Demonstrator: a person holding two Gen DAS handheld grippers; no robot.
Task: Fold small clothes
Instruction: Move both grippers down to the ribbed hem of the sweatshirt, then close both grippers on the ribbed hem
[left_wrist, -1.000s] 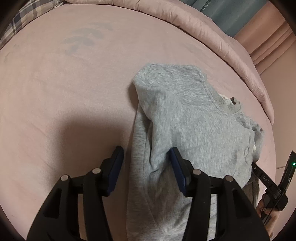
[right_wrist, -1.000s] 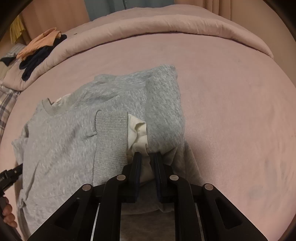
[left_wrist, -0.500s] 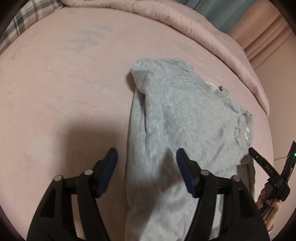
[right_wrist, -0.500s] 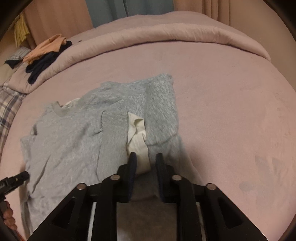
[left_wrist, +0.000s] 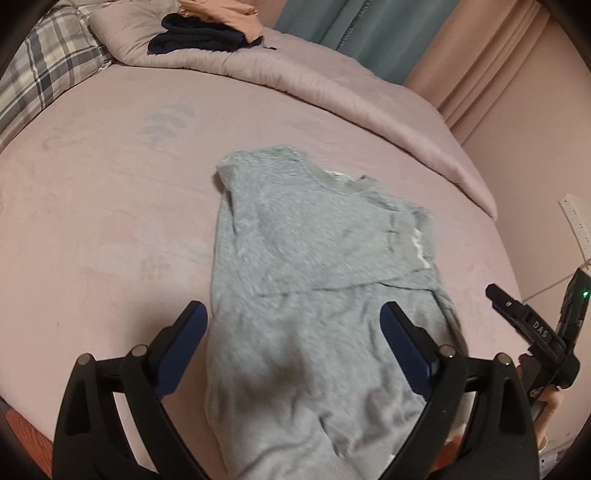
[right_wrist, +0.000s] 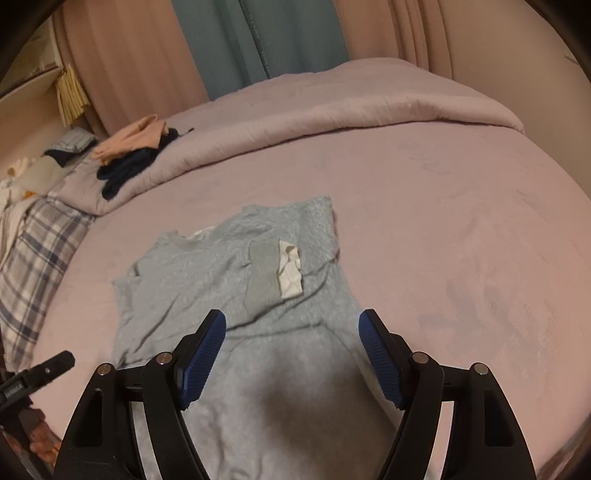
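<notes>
Softly rumpled grey knit sweatshirt on plush pink bedcover; both tools opening wide, empty.

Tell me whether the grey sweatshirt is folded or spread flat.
Partly folded: the grey sweatshirt has both sleeves turned in, one ribbed cuff lying on its middle; the body remains unfolded lengthwise.

A grey sweatshirt lies folded on the pink bed, its sleeves tucked across the body. Above its near end the left gripper hangs with blue-padded fingers opening wide, gripping nothing. Beyond the sweatshirt, dark and peach clothes sit on the rolled duvet. Right of the sweatshirt is the right gripper.
</notes>
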